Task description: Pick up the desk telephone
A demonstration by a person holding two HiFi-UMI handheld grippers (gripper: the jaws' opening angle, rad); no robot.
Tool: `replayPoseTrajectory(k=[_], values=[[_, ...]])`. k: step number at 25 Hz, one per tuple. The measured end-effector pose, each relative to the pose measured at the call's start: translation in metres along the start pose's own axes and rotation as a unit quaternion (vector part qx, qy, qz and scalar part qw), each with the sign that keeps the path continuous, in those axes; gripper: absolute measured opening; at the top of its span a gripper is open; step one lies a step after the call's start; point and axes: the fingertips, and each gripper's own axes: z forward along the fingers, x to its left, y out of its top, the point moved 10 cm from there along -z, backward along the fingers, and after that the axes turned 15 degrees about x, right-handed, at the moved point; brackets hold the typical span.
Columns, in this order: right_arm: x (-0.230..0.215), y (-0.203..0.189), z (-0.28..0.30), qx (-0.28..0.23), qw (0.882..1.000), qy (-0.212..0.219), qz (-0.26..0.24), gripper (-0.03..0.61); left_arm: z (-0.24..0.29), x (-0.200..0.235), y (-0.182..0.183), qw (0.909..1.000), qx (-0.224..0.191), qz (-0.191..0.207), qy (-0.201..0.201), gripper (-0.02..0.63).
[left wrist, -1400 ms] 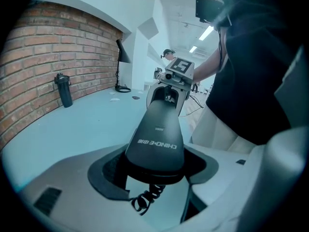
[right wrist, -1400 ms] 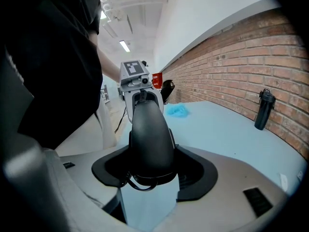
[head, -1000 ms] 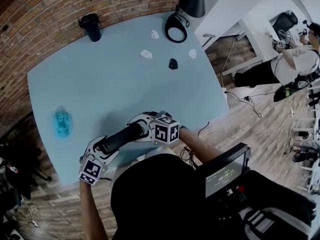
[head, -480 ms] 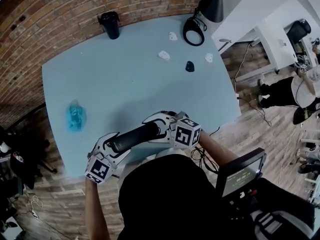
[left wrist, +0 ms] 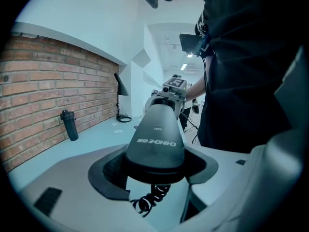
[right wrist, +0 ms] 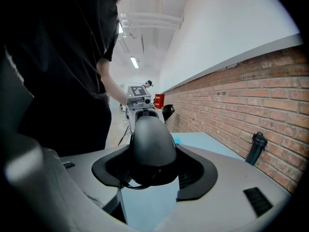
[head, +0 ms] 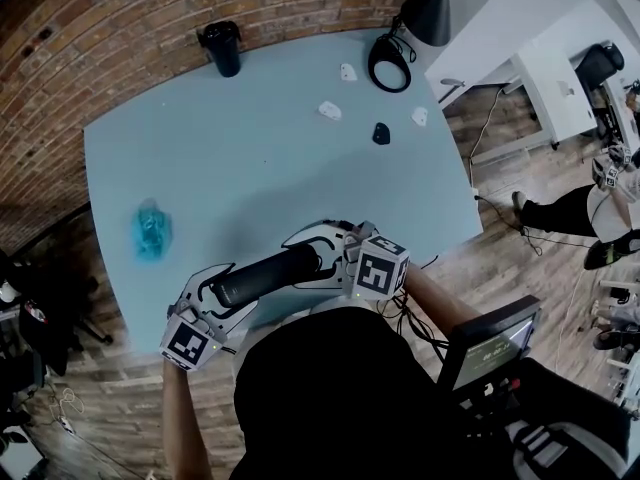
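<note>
Telephone (head: 265, 273) held level over near table (head: 260, 138) edge, cord (left wrist: 149, 199) dangling below. Left gripper (head: 215, 290) and right gripper (head: 322, 256) jaws each clamp one end, likely sharing the load and keeping it steady.

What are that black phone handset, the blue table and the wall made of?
The handset: likely moulded plastic, matte with soft sheen.
The table: smooth pale-blue top, perhaps laminate; can't confirm.
The wall: bare red brick, mortar lines showing.
</note>
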Motion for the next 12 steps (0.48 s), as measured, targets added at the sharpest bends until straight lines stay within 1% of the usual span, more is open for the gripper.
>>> replayPoseTrajectory(k=[4,7,9,12], values=[[-0.002,0.015,-0.006,-0.018,1.0,-0.002,-0.005,0.268,-0.012,0.003,0.007,0.9999,-0.014,0.008,-0.006,0.321],[-0.004,0.022,-0.009,-0.025,1.0,-0.004,-0.014,0.268,-0.02,0.005,0.012,0.9998,-0.02,0.008,-0.002,0.321],[-0.007,0.026,-0.011,-0.031,0.999,-0.004,-0.012,0.268,-0.024,0.006,0.015,0.9996,-0.029,0.005,-0.001,0.321],[-0.009,0.031,-0.012,-0.041,0.999,-0.005,-0.01,0.268,-0.03,0.008,0.017,0.9993,-0.037,0.011,0.0,0.321]])
